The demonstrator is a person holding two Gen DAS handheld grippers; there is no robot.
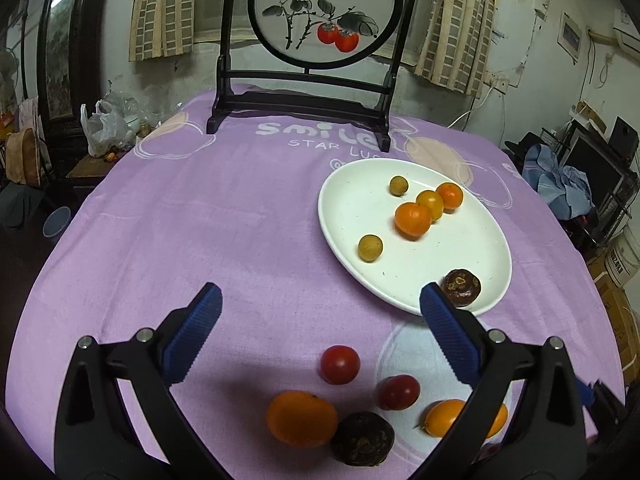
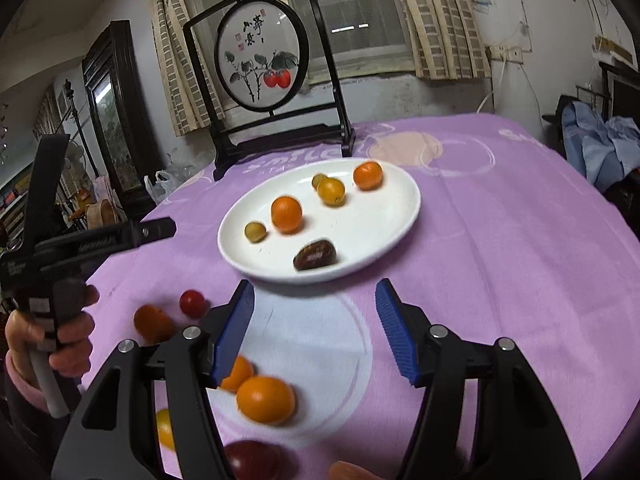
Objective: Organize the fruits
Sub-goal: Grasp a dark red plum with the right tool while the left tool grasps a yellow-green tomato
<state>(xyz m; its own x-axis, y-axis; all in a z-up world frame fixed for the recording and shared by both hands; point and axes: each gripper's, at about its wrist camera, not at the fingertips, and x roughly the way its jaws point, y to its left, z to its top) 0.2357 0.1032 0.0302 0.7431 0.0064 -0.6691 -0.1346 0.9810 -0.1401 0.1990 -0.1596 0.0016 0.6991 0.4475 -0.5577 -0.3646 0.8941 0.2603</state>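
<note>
A white plate (image 1: 348, 216) on the purple cloth holds several small fruits: orange ones (image 1: 413, 220), green ones (image 1: 369, 247) and a dark brown one (image 1: 461, 287). It also shows in the right wrist view (image 2: 392, 224). Loose fruits lie on the cloth nearer me: a red tomato (image 1: 339, 364), an orange (image 1: 301, 418), a dark brown fruit (image 1: 362, 438). My left gripper (image 1: 320, 300) is open and empty above them. My right gripper (image 2: 316, 300) is open and empty, just short of the plate, above an orange (image 2: 265, 399).
A black framed painted screen (image 1: 320, 20) stands at the back of the table. The left hand-held gripper (image 2: 60, 240) shows at the left of the right wrist view. Clutter, bags and boxes surround the table edges.
</note>
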